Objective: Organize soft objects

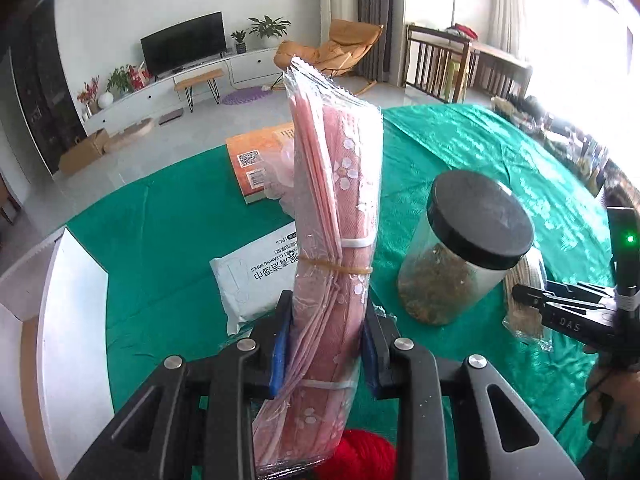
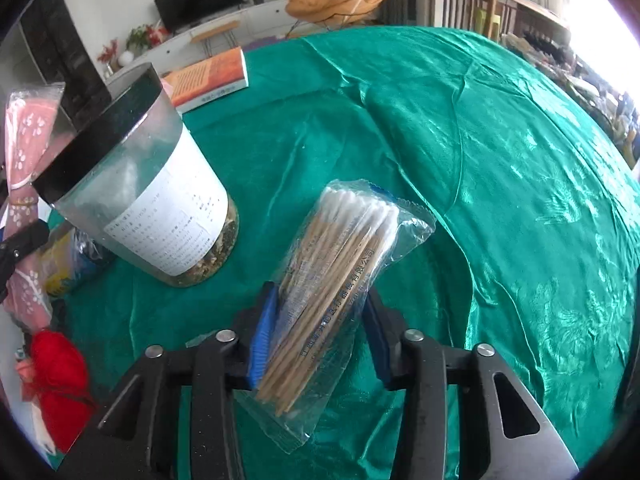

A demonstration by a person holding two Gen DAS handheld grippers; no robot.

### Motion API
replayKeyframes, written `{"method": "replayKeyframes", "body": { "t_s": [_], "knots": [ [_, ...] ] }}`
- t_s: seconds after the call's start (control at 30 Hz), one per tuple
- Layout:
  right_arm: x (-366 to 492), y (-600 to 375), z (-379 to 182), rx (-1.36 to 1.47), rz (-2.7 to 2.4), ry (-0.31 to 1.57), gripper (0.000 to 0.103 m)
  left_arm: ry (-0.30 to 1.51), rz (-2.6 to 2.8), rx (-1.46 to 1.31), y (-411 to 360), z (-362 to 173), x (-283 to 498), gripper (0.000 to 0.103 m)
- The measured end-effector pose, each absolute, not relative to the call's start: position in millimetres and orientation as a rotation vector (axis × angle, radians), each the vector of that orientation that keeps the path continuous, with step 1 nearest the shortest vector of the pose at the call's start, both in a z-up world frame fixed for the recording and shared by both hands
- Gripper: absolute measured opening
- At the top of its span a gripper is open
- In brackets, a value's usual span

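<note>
Your two grippers each clamp a soft packet above the green tablecloth (image 2: 500,168).

Your left gripper (image 1: 325,328) pinches a pink mask pack (image 1: 336,208) upright; your right gripper (image 2: 320,322) grips a cotton swab bag (image 2: 340,264) beside the black-lidded jar (image 2: 148,200).

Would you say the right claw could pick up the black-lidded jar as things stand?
Probably not yet. The right claw is already shut on the bag of cotton swabs, so it has no free grip. The jar stands close by on the green cloth with nothing between them.
</note>
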State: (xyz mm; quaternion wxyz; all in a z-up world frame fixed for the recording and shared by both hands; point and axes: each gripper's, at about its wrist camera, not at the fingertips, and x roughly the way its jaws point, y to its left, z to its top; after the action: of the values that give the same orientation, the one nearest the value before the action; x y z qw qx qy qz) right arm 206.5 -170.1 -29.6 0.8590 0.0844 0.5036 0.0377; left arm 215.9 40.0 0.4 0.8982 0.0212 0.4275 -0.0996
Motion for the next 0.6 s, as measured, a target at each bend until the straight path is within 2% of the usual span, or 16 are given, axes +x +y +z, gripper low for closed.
{"method": "replayKeyframes", "body": {
  "t_s": [0.13,0.3,0.47,0.6],
  "knots": [
    [212.3,-188.7,12.3,0.121,0.068,0.934,0.033,0.855,-0.280,-0.177,73.2,28.6,201.5,0.030],
    [200.8,-176.5,88.0,0.040,0.097,0.770,0.033,0.771,-0.305,-0.309,118.7,68.2,172.0,0.030],
    [166.2,-90.2,141.0,0.005,0.331,0.713,0.033,0.718,-0.212,-0.366,191.8,92.9,115.0,0.030],
    [131.4,6.4,158.0,0.064,0.631,0.744,0.034,0.740,0.021,-0.303,261.4,89.3,59.0,0.030]
  ]
}}
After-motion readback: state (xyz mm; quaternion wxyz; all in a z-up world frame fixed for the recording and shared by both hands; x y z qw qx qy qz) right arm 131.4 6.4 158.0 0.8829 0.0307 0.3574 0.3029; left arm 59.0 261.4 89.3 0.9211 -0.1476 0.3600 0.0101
